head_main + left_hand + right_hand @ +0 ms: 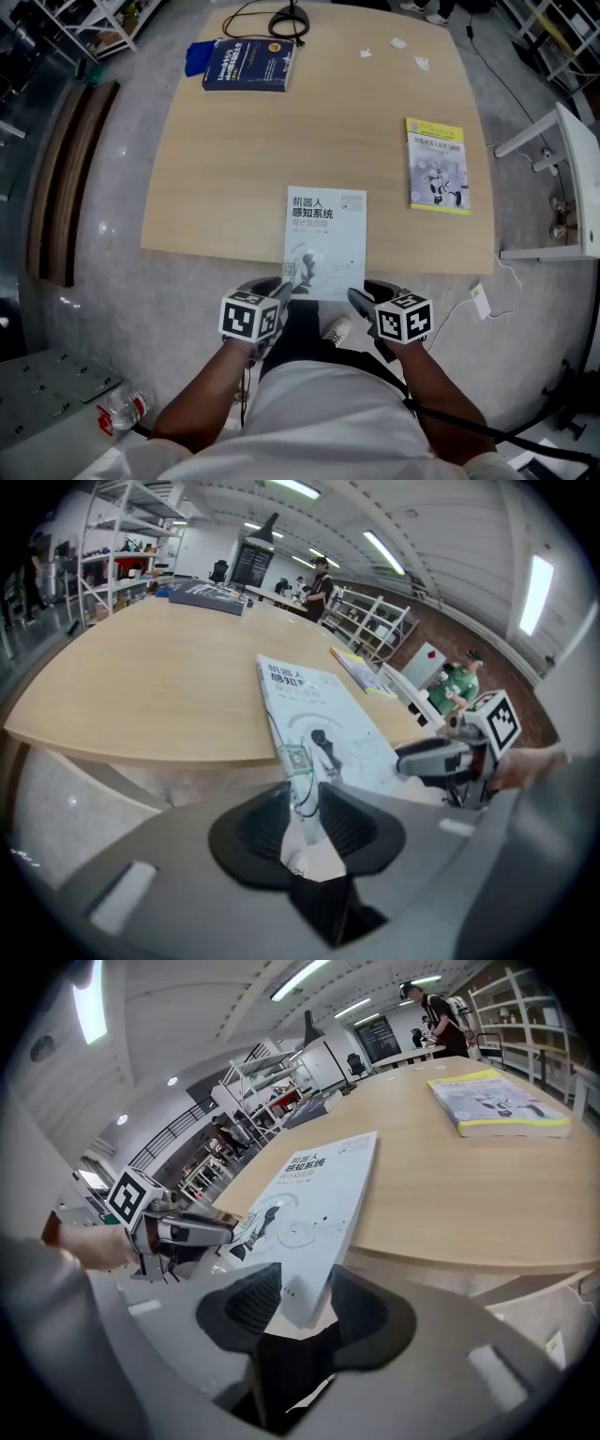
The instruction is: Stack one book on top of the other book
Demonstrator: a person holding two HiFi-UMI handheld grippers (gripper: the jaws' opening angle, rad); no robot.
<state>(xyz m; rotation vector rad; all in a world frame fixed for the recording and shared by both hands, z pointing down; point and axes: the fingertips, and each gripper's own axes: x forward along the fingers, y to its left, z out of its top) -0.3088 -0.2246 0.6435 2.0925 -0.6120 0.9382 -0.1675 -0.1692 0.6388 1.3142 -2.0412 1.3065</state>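
A white book (pixel 325 239) lies on the wooden table (pixel 234 159), its near end hanging over the front edge. My left gripper (pixel 286 286) is shut on its near left corner, which sits between the pads in the left gripper view (pixel 302 803). My right gripper (pixel 356 298) is shut on the near right corner, and the book's edge runs between the pads in the right gripper view (pixel 305 1293). A yellow book (pixel 436 164) lies flat at the table's right side. At the far left corner rests a blue book (pixel 248 64).
A black cable and stand (pixel 289 21) sit at the table's far edge, with small paper scraps (pixel 398 44) near them. A white frame (pixel 562 187) stands right of the table. A plastic bottle (pixel 122 410) lies on the floor at lower left.
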